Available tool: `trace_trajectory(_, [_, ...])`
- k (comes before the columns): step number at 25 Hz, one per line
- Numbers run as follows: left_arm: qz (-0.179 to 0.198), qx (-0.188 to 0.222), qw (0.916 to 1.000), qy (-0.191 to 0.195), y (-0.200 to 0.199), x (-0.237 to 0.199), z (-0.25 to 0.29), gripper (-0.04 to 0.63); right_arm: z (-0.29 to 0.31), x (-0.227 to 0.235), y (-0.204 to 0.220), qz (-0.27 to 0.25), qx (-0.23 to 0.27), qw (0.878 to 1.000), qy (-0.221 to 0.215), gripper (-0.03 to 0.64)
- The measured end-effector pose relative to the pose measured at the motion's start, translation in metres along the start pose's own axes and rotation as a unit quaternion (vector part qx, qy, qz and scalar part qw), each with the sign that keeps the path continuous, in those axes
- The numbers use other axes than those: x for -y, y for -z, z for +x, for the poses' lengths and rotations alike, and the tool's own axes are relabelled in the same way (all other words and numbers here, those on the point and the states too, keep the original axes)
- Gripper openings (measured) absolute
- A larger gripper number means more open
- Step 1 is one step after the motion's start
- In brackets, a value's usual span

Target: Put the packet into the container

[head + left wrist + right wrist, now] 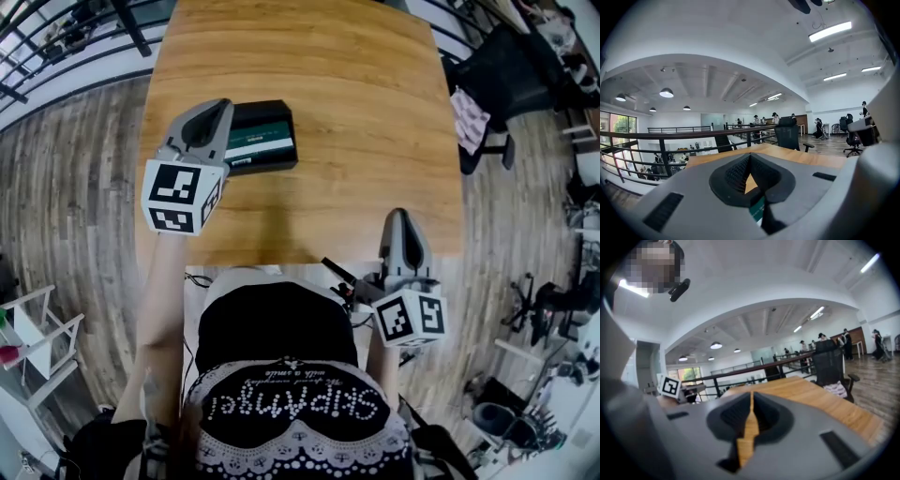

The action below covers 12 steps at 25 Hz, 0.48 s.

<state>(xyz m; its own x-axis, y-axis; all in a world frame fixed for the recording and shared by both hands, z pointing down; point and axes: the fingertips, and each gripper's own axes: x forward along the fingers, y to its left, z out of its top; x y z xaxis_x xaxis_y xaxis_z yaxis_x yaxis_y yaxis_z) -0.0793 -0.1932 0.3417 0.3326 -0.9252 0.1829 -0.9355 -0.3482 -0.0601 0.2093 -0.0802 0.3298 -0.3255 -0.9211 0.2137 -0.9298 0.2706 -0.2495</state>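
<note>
Head view: we see the green packet point(263, 141) lying flat in the shallow black container point(278, 163). The container sits on the wooden table point(347, 103), left of centre. The packet's left end is hidden behind the left gripper point(218, 112), so we can't tell how it sits there.

The left gripper hangs over the container's left end, with its marker cube point(183, 197) towards us. In the left gripper view, the left gripper point(749, 157) has its jaws pressed together at the tips, nothing pinched. Through the slot lower down we see a sliver of green packet point(758, 212) below, apart from the pads. The table point(797, 153) runs out ahead.

The right gripper point(400, 221) is at the table's near edge, right of the torso and well apart from the container, with its cube point(412, 317) nearest us. In the right gripper view, the right gripper point(752, 397) has its jaws together too, holding nothing. Only the wood of the table point(820, 401) shows through the thin slit. The left gripper's cube point(670, 386) is visible off to the left.

A black office chair point(511, 66) stands off the table's far right corner.
</note>
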Motion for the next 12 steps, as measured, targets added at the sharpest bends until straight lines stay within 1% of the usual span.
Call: trace_trajectory(12, [-0.006, 0.060, 0.9978, -0.028, -0.046, 0.013, -0.047, 0.031, -0.016, 0.015, -0.011, -0.004, 0.017, 1.000, -0.018, 0.041])
